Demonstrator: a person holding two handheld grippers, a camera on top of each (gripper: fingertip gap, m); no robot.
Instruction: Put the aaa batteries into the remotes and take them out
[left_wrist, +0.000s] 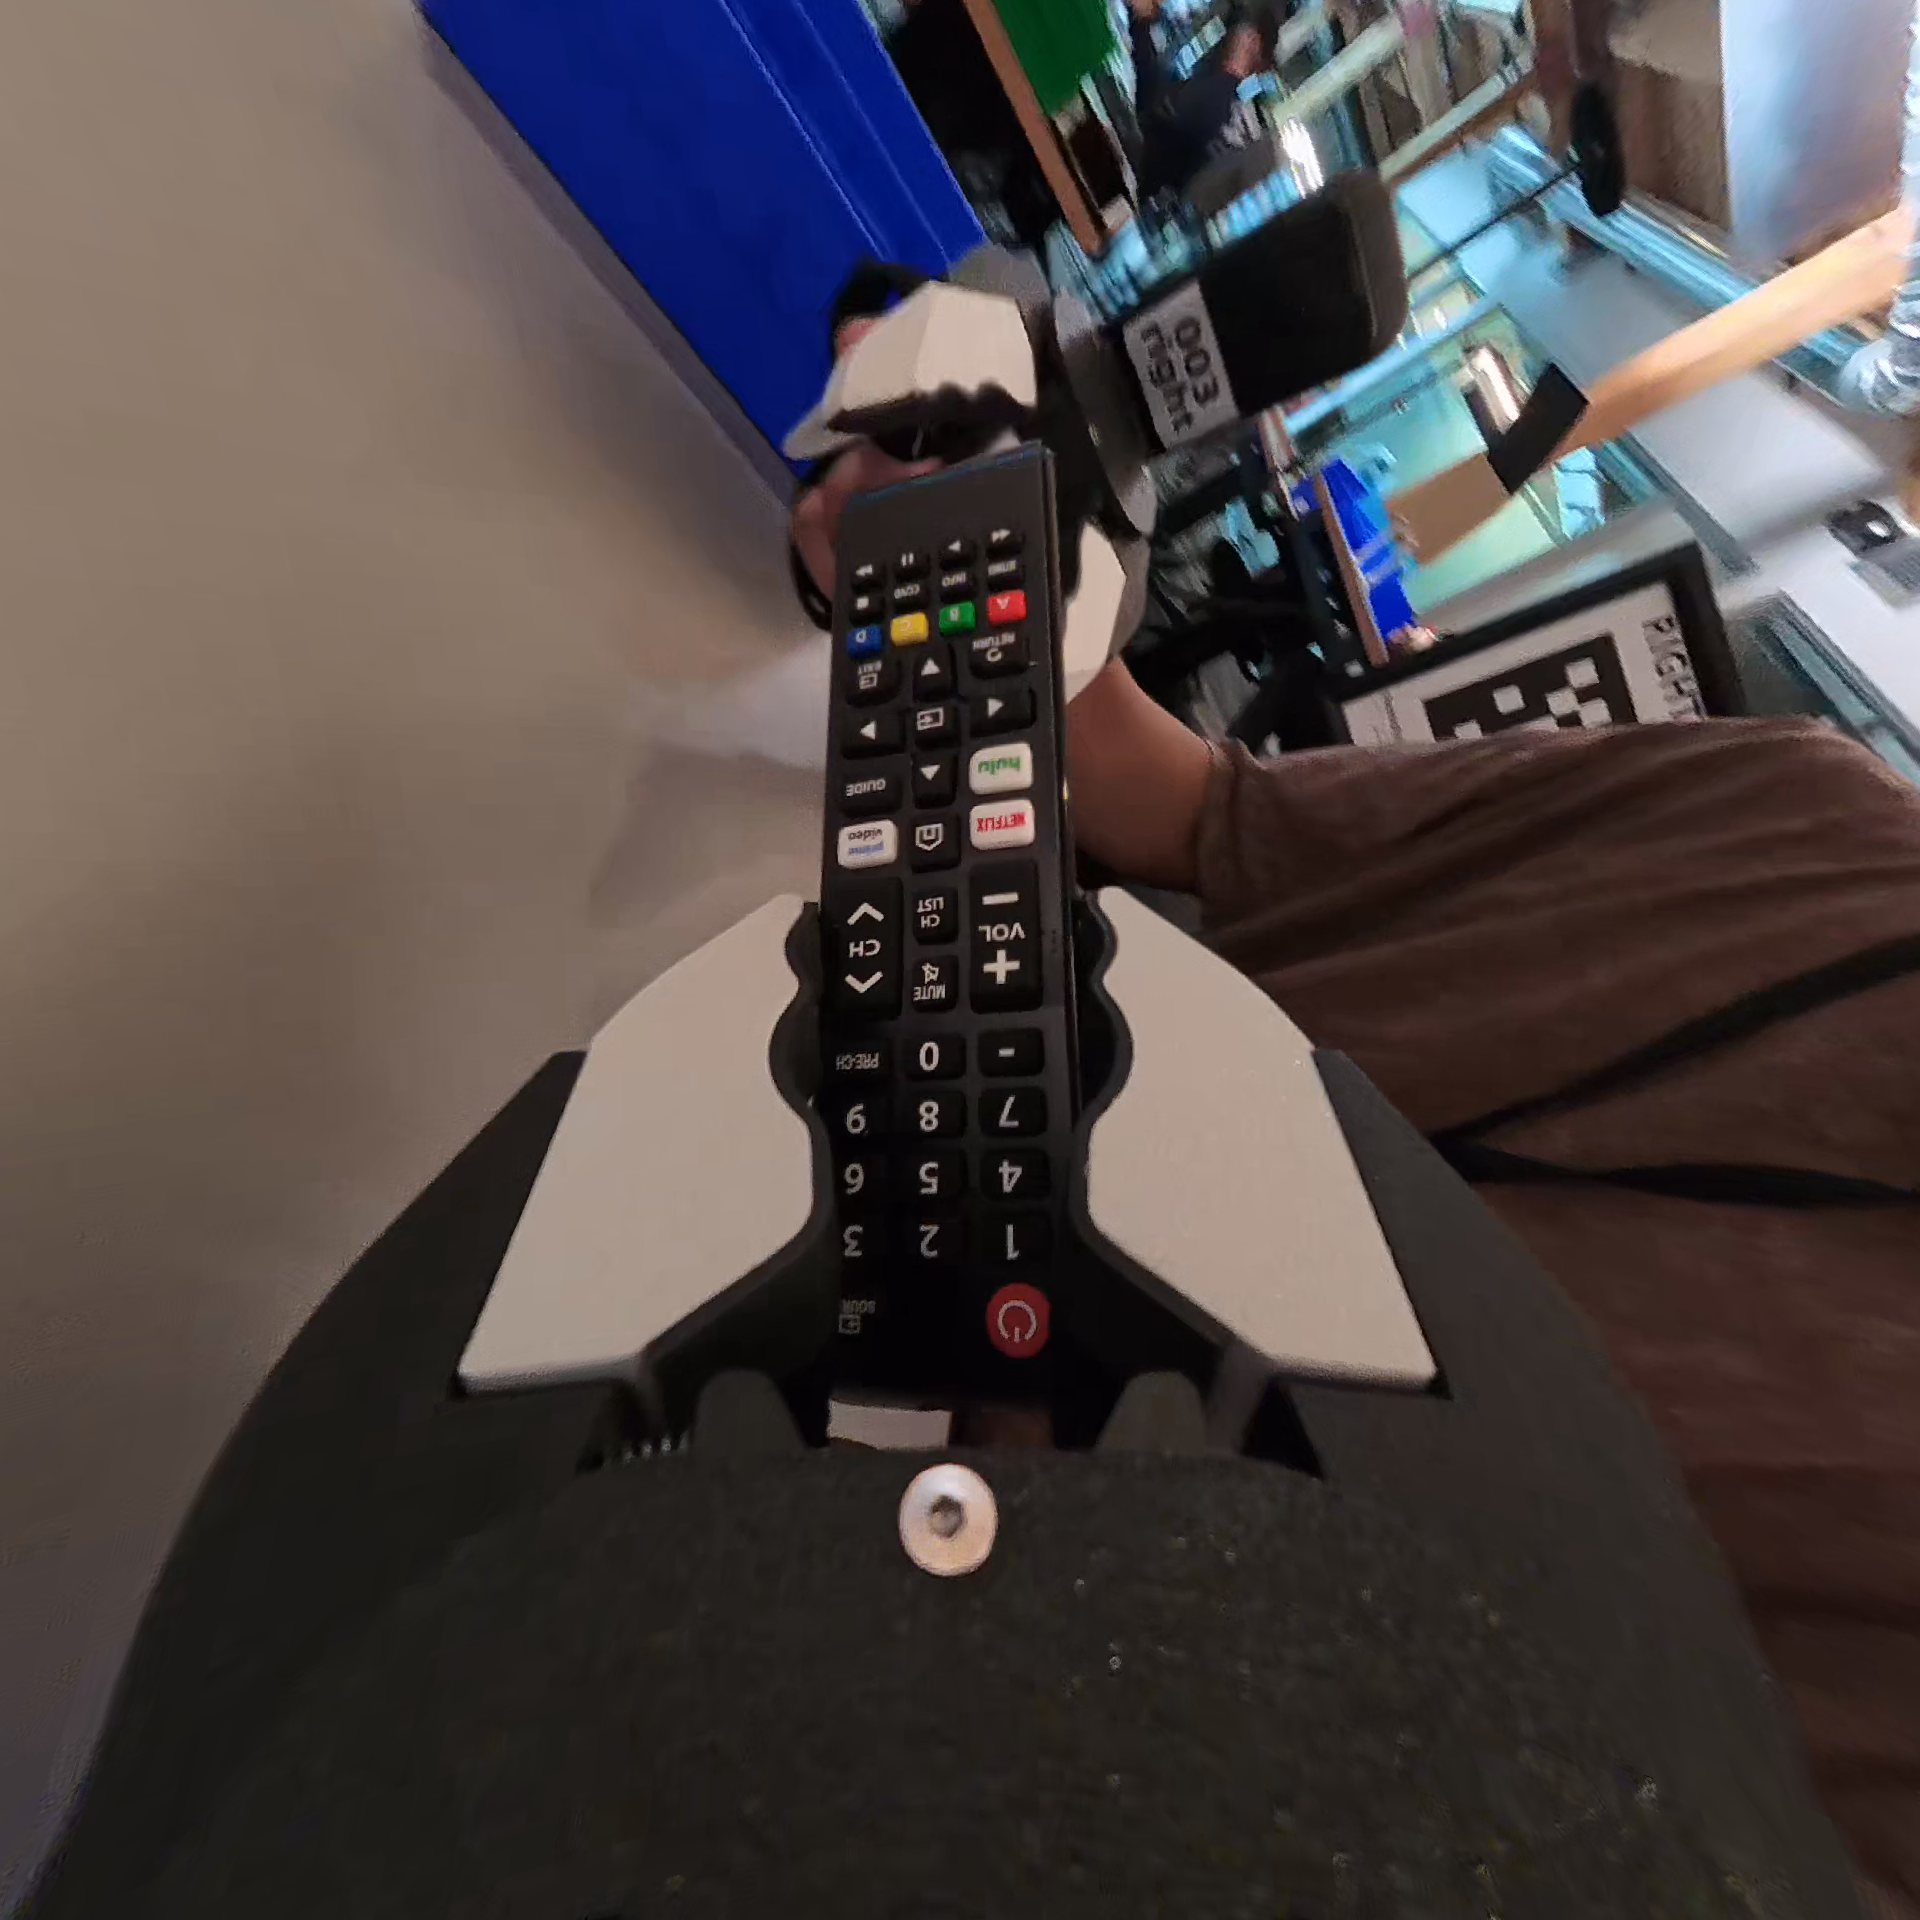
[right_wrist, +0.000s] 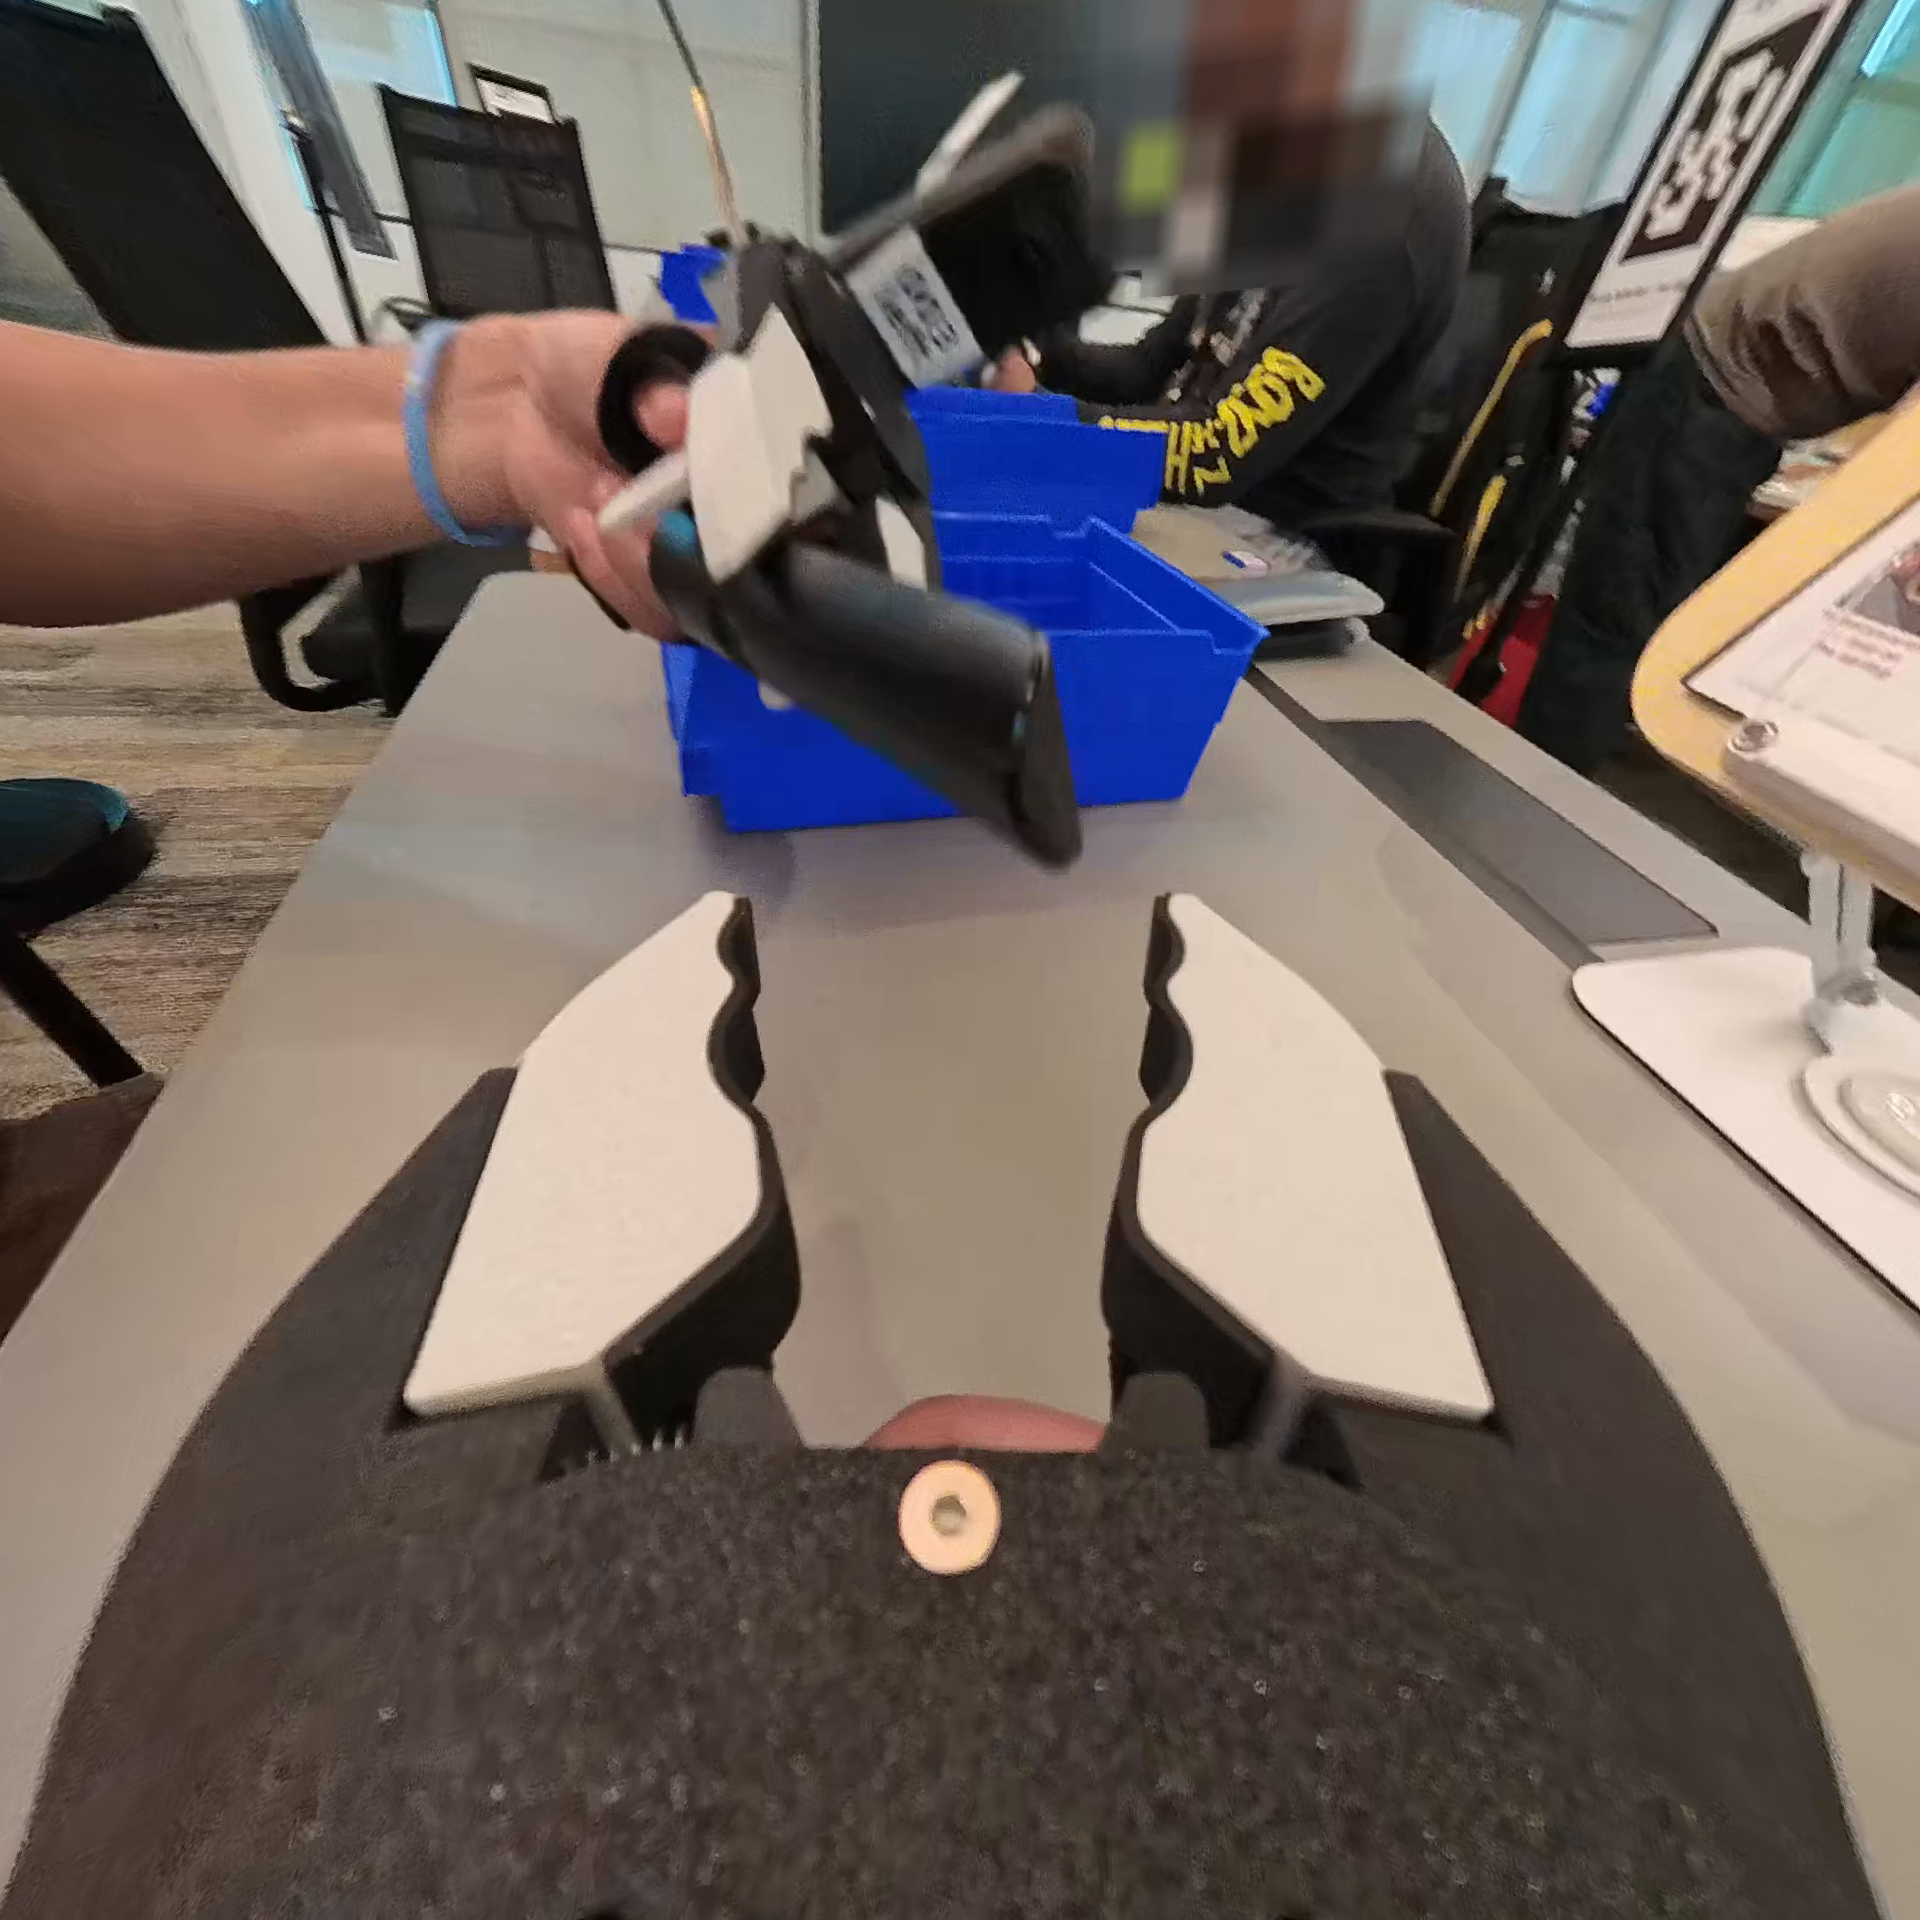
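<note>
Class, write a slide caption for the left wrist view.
Left gripper clamps a black remote, buttons facing the camera.

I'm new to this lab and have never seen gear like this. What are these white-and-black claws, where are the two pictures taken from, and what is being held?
A person holds a two-finger gripper in each hand; each carries a camera looking along its fingers. The left wrist view shows the left gripper shut on a black remote, buttons facing the camera. The right wrist view shows the right gripper open and empty above a grey table. Farther off in that view, the left gripper holds the same remote in the air before a blue bin standing on the table. No batteries are visible.
</note>
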